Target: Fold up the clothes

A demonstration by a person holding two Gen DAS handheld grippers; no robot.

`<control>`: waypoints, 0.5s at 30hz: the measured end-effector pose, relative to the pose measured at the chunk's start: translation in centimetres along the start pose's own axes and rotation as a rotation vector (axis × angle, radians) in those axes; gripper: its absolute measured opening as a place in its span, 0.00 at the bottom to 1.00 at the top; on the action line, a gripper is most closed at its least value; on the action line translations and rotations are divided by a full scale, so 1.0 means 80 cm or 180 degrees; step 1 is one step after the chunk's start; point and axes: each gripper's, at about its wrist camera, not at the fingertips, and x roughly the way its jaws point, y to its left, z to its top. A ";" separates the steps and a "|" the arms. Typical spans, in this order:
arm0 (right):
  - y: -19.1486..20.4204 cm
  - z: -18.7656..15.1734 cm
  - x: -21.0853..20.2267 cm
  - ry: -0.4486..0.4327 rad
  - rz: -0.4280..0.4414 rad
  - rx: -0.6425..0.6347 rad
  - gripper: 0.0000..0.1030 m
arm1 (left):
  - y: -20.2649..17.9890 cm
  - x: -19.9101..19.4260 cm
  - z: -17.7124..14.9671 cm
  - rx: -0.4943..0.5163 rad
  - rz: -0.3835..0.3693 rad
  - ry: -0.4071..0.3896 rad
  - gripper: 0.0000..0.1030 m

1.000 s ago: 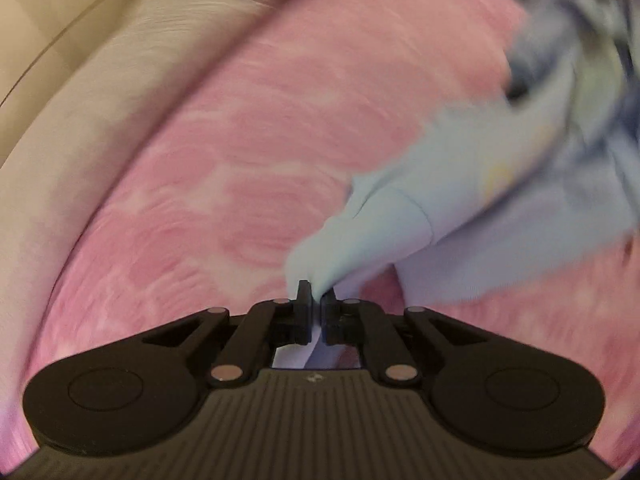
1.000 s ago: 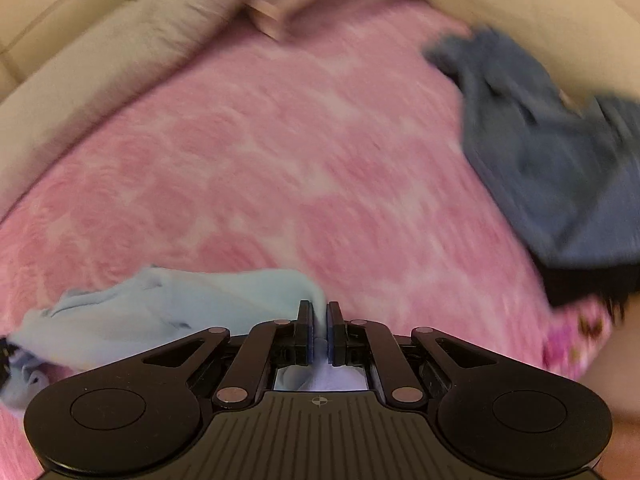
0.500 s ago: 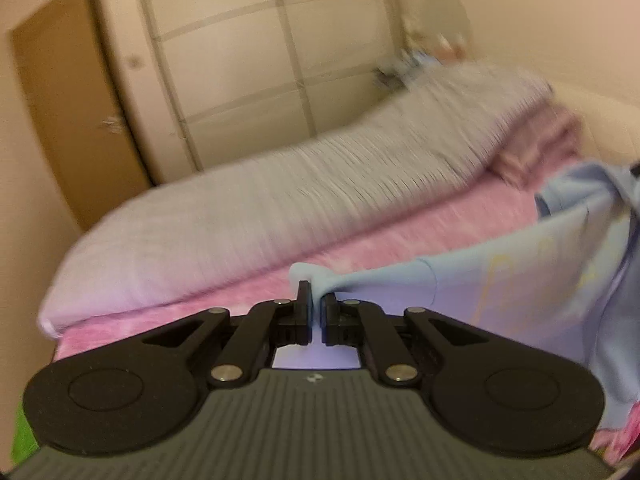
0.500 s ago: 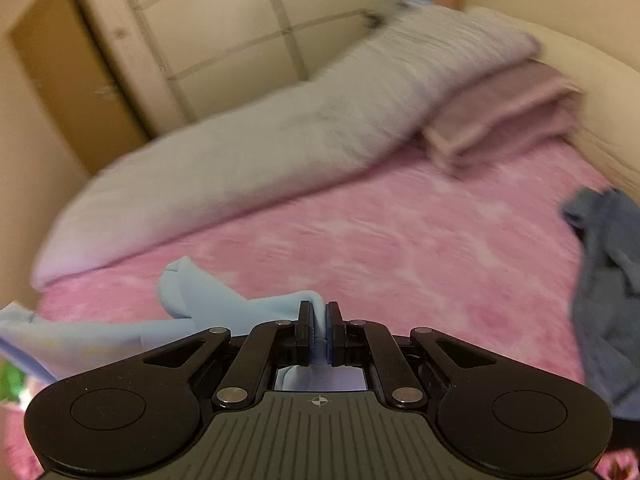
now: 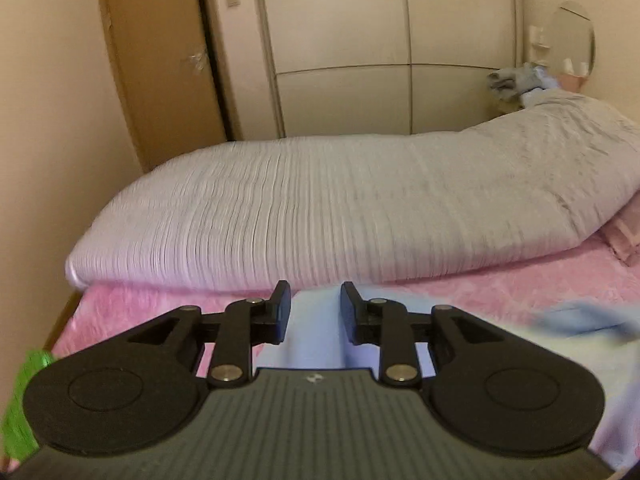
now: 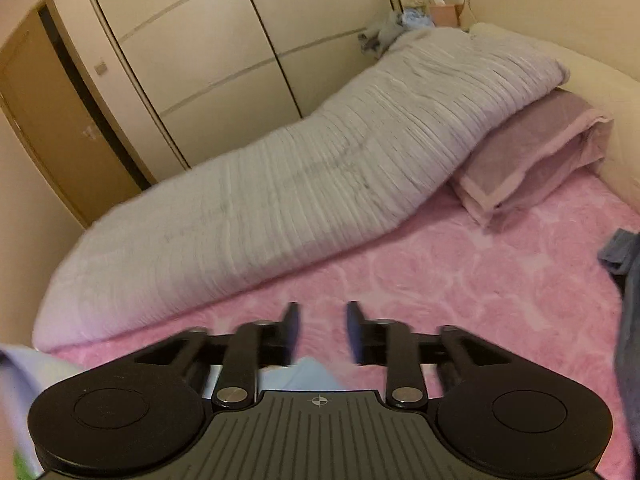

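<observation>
Two hand-held grippers are in view, the left hand-held gripper [image 5: 311, 307] and the right hand-held gripper [image 6: 322, 328], each with two fingers set apart. On the one bed [image 6: 460, 280] lie two garments, a light blue garment [image 5: 316, 344] and a dark blue garment [image 6: 628, 320]. There is also one grey duvet [image 6: 320, 184], one folded pink blanket [image 6: 532, 152], one brown door [image 5: 160, 60] and one round mirror [image 5: 572, 38].

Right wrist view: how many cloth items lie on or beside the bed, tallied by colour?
Light blue garment, under the open jaws of the right gripper: 1
Grey-blue garment, at the right edge: 1
Grey ribbed duvet: 1
Mauve folded blanket: 1
Pink bedspread: 1
Blue-grey heap beyond the duvet, too blurred to split: 1
Total: 6
</observation>
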 end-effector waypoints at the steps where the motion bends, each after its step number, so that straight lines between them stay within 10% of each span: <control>1: -0.002 -0.010 -0.006 0.0039 0.0031 0.0001 0.45 | 0.003 -0.001 -0.017 0.0034 -0.0010 0.0010 0.31; 15: -0.082 -0.293 0.058 0.1399 -0.0767 0.0539 0.49 | 0.039 -0.012 -0.289 -0.0535 -0.0373 0.1529 0.35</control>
